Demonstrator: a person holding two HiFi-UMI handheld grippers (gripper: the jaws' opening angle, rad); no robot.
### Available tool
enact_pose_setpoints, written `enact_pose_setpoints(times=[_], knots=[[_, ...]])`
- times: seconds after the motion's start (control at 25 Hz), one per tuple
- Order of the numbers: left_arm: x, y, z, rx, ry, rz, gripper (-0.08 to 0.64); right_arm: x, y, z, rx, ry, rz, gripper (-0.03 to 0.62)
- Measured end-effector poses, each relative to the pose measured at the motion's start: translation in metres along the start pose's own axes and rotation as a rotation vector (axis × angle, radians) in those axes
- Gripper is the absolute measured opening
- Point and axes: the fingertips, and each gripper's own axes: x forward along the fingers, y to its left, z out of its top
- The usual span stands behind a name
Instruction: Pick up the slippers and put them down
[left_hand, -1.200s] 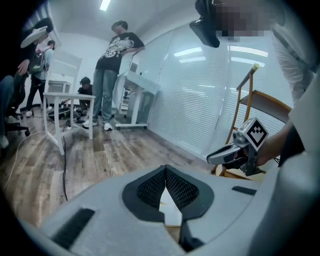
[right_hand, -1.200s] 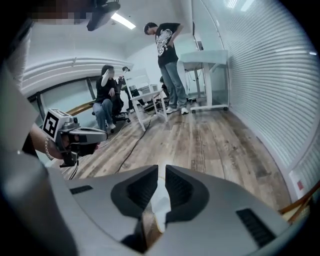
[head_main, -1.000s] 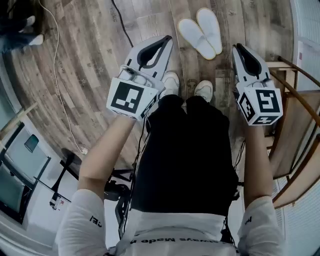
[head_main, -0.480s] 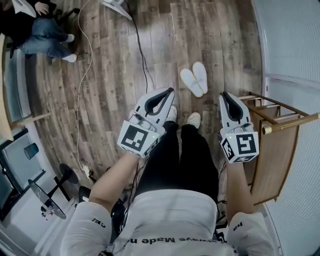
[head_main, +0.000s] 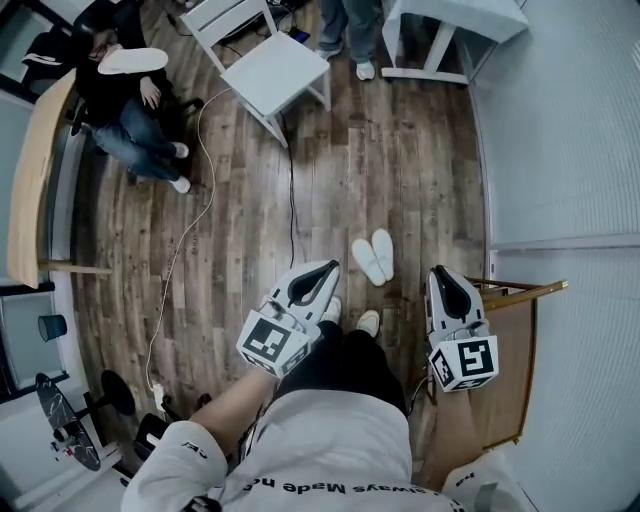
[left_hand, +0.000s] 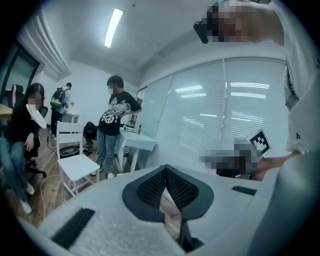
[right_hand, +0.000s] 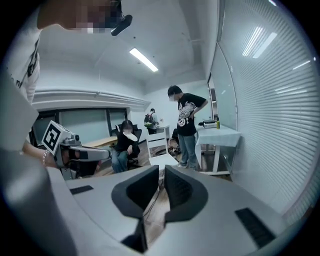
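The person is holding both tongs high above the brown wooden plank floor (head_main: 240, 230), likely because nothing is being carried. The left tongs (head_main: 333, 266) are pressing together, empty; the right tongs (head_main: 437, 271) are standing barely parted, empty. The pair of white soft slippers (head_main: 373, 256) is lying far below, ahead of and between the tips.

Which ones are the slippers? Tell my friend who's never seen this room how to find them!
Start at the wooden floor, just ahead of the camera wearer's shoes. The slippers lie there side by side, right of the black cable. They are the only white footwear with no feet in them.
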Motion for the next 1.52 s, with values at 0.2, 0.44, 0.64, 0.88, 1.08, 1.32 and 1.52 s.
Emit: enact_pose_setpoints(times=[0.2,0.44,0.64,0.88,1.08,1.32,1.52], knots=[[-0.025,-0.022,0.059,-0.01,-0.051,-0.012,0.011,-0.031,0.021,0.07,-0.038,-0.079,0.006,0.037],[-0.056,-0.053,0.115,0.009,-0.119,-0.027,0.011,-0.072,0.051,0.12,-0.049,-0.119,0.023,0.037],[-0.075,-0.072,0.151,-0.01,-0.174,-0.038,0.011,-0.1,0.06,0.154,-0.062,-0.162,0.034,0.037],[-0.091,-0.084,0.192,0.036,-0.234,-0.033,0.011,-0.118,0.077,0.192,-0.101,-0.205,0.058,0.037],[-0.104,-0.095,0.223,0.046,-0.289,-0.034,0.011,-0.13,0.087,0.216,-0.108,-0.231,0.068,0.037],[-0.106,-0.105,0.241,0.064,-0.299,-0.058,0.011,-0.138,0.094,0.237,-0.123,-0.251,0.076,0.037],[-0.101,-0.112,0.249,0.081,-0.301,-0.075,0.011,-0.139,0.095,0.242,-0.135,-0.252,0.067,0.035]])
